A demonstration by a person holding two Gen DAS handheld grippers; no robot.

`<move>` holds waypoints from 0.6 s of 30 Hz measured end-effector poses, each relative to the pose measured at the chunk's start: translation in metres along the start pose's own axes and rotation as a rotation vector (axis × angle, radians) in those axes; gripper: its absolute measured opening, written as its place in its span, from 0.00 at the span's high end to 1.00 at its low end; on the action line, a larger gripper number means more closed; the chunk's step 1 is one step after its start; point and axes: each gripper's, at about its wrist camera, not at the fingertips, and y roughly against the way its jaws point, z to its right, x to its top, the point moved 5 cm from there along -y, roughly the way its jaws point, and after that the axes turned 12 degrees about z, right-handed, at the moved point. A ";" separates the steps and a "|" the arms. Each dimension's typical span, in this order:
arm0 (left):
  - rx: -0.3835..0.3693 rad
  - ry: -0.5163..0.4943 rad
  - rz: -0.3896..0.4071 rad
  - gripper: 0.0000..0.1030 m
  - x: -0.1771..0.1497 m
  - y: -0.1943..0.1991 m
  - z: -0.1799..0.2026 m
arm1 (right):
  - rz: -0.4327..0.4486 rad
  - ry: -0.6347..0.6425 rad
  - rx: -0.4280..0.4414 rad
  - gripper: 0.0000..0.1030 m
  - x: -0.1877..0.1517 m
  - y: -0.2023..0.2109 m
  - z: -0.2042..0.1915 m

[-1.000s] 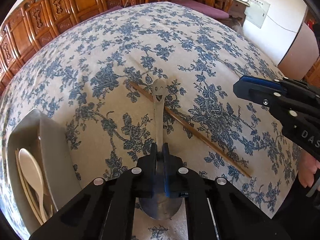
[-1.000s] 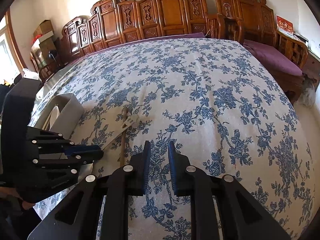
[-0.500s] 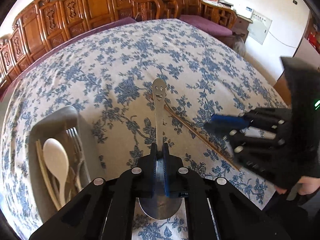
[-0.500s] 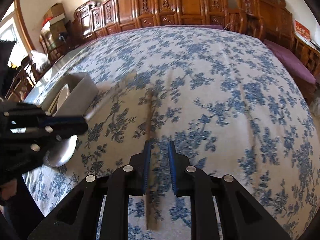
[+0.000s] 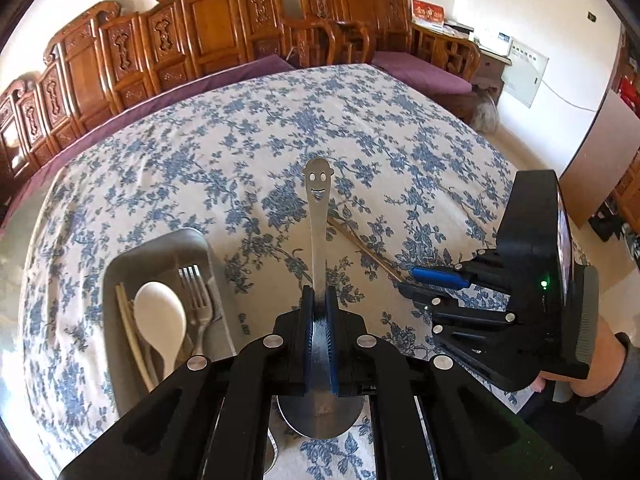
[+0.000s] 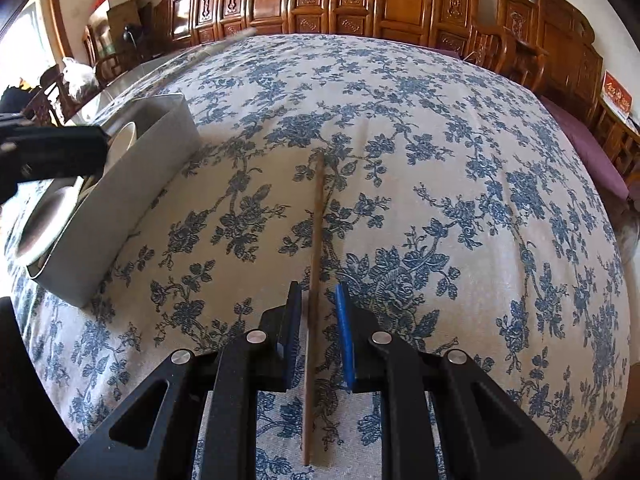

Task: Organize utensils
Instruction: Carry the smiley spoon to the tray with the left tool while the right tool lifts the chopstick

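No text can be read.

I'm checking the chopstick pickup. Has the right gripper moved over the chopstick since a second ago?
Yes. The right gripper shifted sideways across the tablecloth and now straddles the chopstick, jaws apart, not gripping.

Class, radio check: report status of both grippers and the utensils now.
Left gripper shut on metal spoon. Right gripper open, astride the chopstick on the tablecloth. Tray holds other utensils. Nothing blocking.
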 end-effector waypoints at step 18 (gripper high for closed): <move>0.057 0.056 0.042 0.95 -0.003 0.038 -0.040 | 0.062 0.004 0.000 0.94 0.007 0.019 -0.001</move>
